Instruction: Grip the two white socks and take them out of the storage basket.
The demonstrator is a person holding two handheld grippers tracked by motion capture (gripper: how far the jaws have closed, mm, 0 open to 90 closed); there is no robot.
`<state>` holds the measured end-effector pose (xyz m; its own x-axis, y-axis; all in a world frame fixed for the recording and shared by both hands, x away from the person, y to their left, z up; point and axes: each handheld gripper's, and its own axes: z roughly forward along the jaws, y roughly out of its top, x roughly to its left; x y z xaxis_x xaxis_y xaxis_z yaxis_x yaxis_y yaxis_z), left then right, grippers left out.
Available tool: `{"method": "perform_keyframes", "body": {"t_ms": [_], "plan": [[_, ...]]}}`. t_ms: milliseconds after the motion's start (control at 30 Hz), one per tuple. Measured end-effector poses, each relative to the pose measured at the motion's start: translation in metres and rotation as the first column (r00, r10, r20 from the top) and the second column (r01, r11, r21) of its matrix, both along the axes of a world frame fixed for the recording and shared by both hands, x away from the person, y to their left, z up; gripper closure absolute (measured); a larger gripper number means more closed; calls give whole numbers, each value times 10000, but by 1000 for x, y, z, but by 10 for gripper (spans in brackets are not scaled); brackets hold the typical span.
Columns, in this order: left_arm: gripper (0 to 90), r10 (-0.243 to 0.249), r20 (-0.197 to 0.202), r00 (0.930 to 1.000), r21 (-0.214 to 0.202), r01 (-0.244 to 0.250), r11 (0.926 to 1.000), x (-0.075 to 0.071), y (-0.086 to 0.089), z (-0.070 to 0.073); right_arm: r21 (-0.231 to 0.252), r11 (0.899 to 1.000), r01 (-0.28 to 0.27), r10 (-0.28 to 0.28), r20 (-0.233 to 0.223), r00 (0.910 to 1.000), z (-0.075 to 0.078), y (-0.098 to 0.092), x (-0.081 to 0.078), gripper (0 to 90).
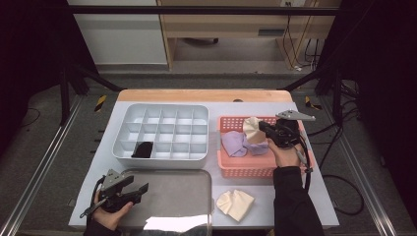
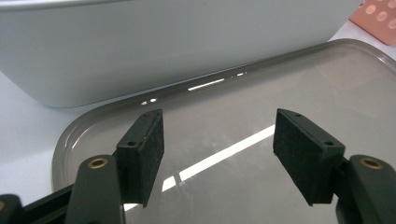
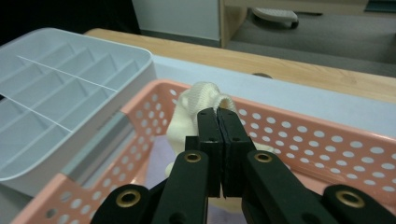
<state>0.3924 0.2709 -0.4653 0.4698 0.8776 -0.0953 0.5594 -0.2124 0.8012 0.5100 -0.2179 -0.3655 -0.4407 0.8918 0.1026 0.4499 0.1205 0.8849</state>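
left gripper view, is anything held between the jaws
No, the left gripper has its jaws standing wide apart, with just the bare surface of the grey tray showing between them.

Cream sock (image 3: 198, 109) — pinched, bunched, lifted above the pink basket (image 3: 299, 135).

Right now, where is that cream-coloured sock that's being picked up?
The cream sock hangs pinched in the right hand-held gripper over the pink basket at the table's right, just above the purple socks, right of the white divided tray.
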Motion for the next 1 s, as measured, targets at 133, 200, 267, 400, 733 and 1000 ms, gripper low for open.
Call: {"method": "perform_keyframes", "body": {"t_ms": [133,200,267,400,733,1000], "plan": [[334,1,-4,10000,21,-1,10000,0,0,0,113,9997,-211,206,407,9990,12,1,-14,895],[334,2,-6,10000,19,-2,10000,0,-1,0,186,9990,-400,387,632,9973,19,2,-22,895],[334,-4,-15,10000,25,4,10000,0,-1,0,240,9978,-622,600,842,9946,26,4,-30,895],[334,0,-7,10000,-18,0,10000,0,-1,0,213,9935,-1116,1081,1235,9864,39,10,-47,895],[333,-4,-16,10000,-7,4,10000,0,-2,1,227,9688,-2467,2389,1781,9546,57,28,-90,894],[333,8,37,10000,-48,-8,10000,-1,-1,2,91,9272,-3744,3682,1608,9157,47,54,-114,893]]}}
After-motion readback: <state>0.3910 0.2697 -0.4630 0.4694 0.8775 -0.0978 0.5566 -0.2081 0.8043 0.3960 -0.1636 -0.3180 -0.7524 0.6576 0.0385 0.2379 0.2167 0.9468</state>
